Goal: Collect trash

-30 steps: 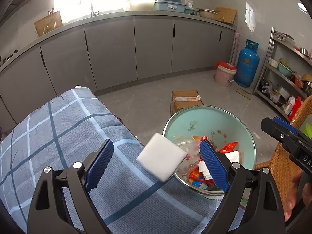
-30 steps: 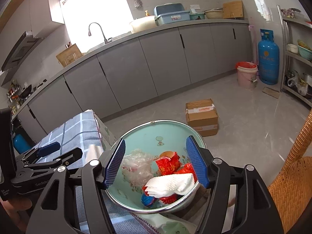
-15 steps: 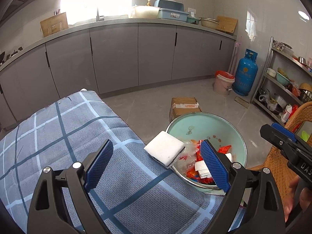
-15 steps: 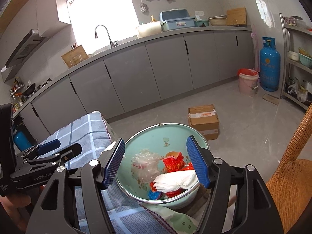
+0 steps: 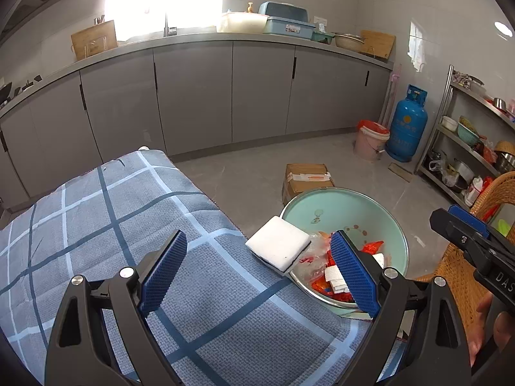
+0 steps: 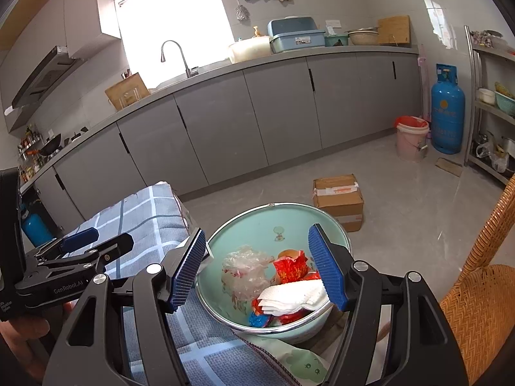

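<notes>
The white square sponge block with a thin dark layer under it [image 5: 278,243] sits on the blue-grey checked cloth [image 5: 128,212] that covers the table, right at the cloth's edge, w/ one corner poking over the rim of the round mint-green metal bowl [image 5: 354,206]. The bowl holds the trash already picked: red snack wrappers [image 6: 291,265], a crinkly clear plastic bag [image 6: 246,268] & a folded white paper towel [image 6: 291,296].

The sponge block looks light & squishy, not slippery, not easy to break. Best guess: pinch it on two flat sides across the middle, soft squeeze, so it doesn't pop out. It's thin, so the pads must go low, near the cloth.

It lies flat, big white face up. It's nearly square, so no real long side; it's turned like a diamond in the left view, w/ one corner pointing at the bowl & one back at the cloth.

The left tool [image 5: 259,270] is wide open w/ nothing in it, & the sponge block is just ahead, btw its blue pads in the view but not touched. The right tool [image 6: 257,267] is open too, empty, up over the bowl
</notes>
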Tool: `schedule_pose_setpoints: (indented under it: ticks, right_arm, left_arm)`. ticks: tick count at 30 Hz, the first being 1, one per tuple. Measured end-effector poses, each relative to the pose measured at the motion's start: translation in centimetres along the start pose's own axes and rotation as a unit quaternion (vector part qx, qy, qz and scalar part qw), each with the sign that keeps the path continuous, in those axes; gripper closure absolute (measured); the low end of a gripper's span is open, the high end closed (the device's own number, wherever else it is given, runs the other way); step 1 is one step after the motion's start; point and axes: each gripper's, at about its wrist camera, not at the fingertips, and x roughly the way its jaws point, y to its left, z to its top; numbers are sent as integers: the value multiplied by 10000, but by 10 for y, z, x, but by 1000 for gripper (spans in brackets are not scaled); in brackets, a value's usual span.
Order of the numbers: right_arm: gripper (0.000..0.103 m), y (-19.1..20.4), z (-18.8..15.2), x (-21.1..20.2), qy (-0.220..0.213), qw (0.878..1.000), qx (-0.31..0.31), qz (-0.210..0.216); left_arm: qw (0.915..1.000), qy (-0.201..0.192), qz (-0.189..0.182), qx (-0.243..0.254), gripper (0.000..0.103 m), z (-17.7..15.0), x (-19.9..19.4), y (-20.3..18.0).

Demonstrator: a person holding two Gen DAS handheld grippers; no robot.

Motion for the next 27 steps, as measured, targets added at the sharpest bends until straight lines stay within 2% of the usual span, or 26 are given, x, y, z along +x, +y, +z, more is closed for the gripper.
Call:
schedule_pose_setpoints:
  ticks: [27]
  right_arm:
    - [35, -2, -1, -2, -4, 10000, 20, -10]
  left_arm:
    - [10000, -5, 26, 12, 13, 0, -1, -1]
